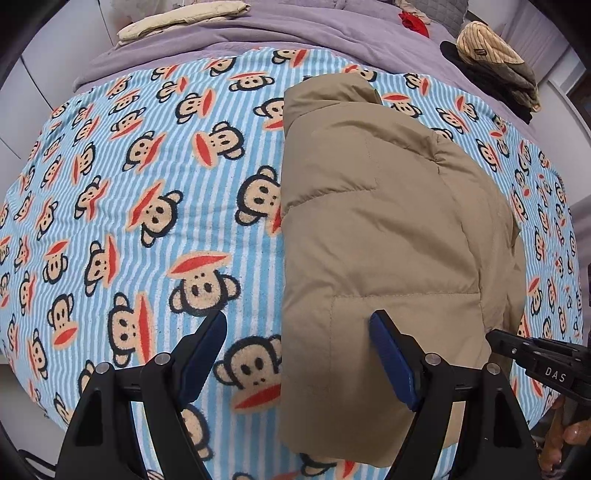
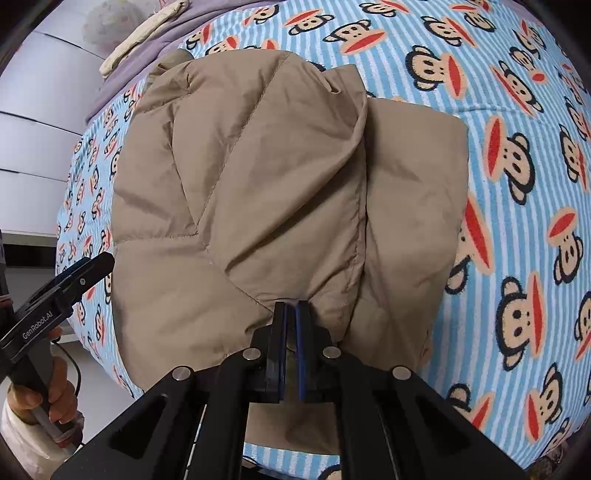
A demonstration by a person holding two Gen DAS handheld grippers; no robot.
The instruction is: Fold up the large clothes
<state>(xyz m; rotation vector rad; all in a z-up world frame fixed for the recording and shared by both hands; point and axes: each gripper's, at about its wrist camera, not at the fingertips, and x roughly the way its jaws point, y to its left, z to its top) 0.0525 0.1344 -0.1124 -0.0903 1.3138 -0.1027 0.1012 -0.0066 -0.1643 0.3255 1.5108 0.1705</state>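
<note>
The tan puffer jacket [image 1: 388, 229] lay on the monkey-print blanket [image 1: 147, 221], already doubled lengthwise, one cross fold seemingly left. The right gripper [image 2: 291, 325] was pinched shut on its near hem; the left gripper [image 1: 299, 354] hovered wide open, empty, over the jacket's edge.

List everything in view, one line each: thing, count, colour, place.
puffer jacket: one, tan, folded on the blanket.
monkey-print blanket: one, blue-white striped, spread over the bed.
bedspread: one, lilac, beyond the blanket.
cream cloth: one, folded, far left of the bed.
red item: one, far end of the bed.
clothes pile: one, striped tan over dark, far right.
left hand-held gripper: black, blue pads, open over the jacket's edge.
right hand-held gripper: shut on the jacket's near edge.
</note>
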